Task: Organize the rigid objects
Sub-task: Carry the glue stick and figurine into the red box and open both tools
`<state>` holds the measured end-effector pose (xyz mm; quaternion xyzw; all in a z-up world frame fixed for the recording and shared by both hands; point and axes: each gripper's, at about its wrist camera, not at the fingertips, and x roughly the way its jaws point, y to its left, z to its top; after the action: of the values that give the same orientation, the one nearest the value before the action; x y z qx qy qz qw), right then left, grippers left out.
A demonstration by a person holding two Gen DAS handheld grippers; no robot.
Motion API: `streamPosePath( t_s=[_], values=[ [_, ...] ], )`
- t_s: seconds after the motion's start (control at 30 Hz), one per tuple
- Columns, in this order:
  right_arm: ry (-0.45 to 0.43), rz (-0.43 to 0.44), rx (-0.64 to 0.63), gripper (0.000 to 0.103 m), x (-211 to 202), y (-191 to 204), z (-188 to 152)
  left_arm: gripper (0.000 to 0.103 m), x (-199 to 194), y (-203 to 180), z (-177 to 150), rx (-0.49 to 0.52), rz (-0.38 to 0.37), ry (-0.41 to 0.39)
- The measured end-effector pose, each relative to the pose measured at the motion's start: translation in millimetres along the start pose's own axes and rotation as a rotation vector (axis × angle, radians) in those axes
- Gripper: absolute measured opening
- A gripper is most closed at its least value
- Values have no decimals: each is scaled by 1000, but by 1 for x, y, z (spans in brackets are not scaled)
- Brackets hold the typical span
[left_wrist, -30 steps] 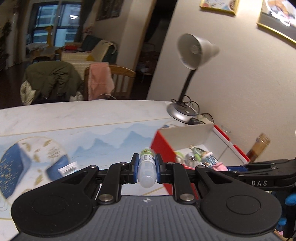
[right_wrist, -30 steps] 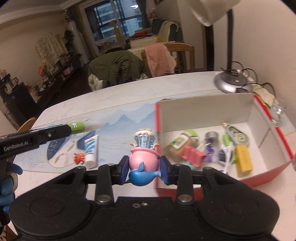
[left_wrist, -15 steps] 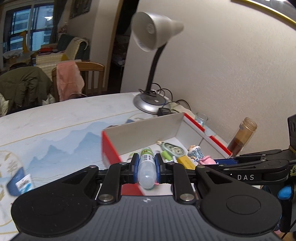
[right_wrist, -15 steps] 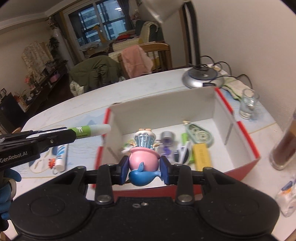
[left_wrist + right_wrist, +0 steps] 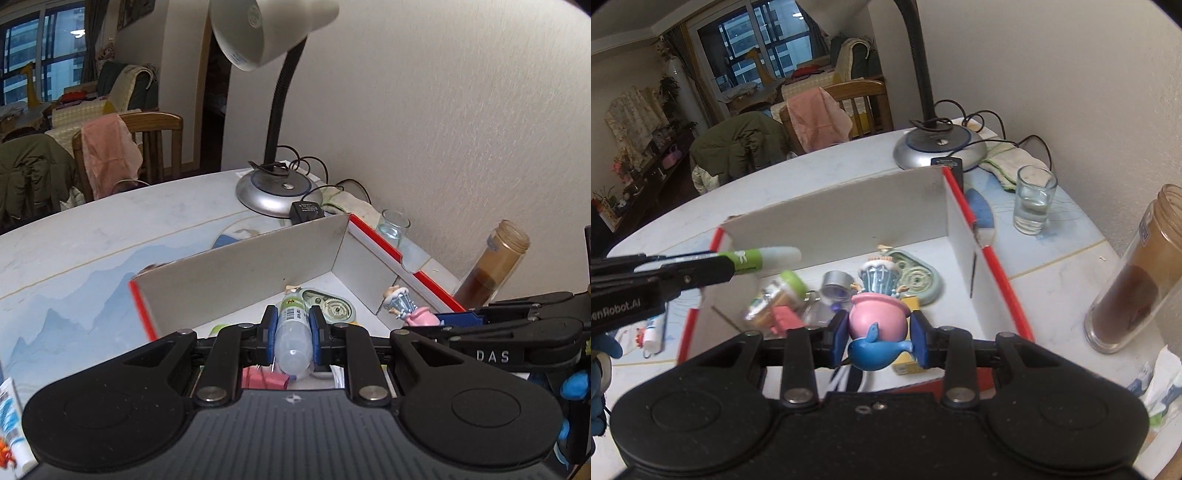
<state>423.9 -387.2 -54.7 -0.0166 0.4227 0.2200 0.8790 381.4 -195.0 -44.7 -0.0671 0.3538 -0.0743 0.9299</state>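
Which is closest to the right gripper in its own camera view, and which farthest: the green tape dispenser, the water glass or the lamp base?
From the right gripper:
1. Green tape dispenser, just ahead, inside the box.
2. Water glass, outside the box, ahead right.
3. Lamp base, beyond the box's far wall.

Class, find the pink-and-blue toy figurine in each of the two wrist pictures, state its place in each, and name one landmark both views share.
Left wrist view: the pink-and-blue toy figurine appears right of centre, over the box's right inner corner, held in the right gripper.
Right wrist view: the figurine sits at lower centre, clamped between the blue jaws.
Shared landmark: the silver round lamp base, beyond the red-edged white cardboard box.
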Motion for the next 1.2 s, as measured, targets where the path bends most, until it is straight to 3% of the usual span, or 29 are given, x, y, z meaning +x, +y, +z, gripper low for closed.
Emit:
streamPosePath(
  t_s=[0.47,0.73,1.03,1.2],
  values=[
    [112,22,-81,34,51,6,1,17,74,12,16,8,48,80],
    [158,15,-129,34,69,9,-2,17,96,17,15,-12,63,140],
    [183,18,-159,35,75,9,-4,17,115,32,9,-102,86,267],
    [185,25,-154,36,75,8,-3,17,116,28,9,-85,90,291]
  ],
)
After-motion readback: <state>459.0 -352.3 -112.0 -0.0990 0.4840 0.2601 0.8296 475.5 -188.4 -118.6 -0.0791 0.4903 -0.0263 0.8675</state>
